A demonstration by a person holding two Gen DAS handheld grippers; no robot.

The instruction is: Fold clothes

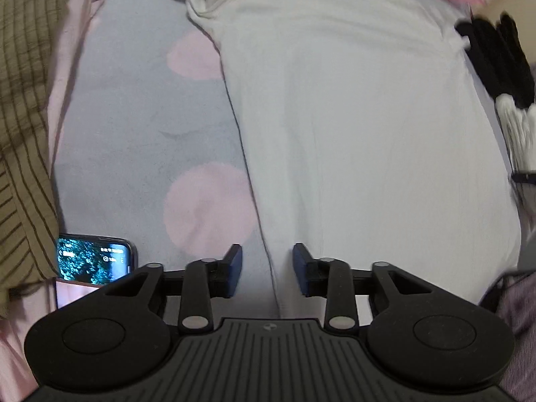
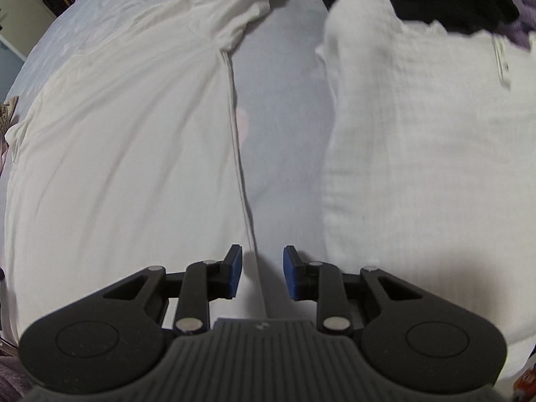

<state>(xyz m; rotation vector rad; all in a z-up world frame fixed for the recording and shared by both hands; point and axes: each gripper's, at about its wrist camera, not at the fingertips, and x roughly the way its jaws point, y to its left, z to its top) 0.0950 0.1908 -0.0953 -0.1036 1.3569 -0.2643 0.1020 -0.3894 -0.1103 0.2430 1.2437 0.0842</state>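
My left gripper (image 1: 267, 269) and right gripper (image 2: 258, 273), both wide and empty, straddle opposite side edges of the white T-shirt (image 1: 351, 134), which stretches lengthwise ahead.

Both wrist views low, facing forward along fingers — sharing white T-shirt (image 1: 351, 127) (image 2: 127, 140).

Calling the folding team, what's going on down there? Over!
Left hand-held gripper open, right hand-held gripper open, both at shirt edges. Shirt flat, unfolded. Phone beside left.

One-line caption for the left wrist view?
Open left claw over the side edge of a flat white T-shirt, phone beside it.
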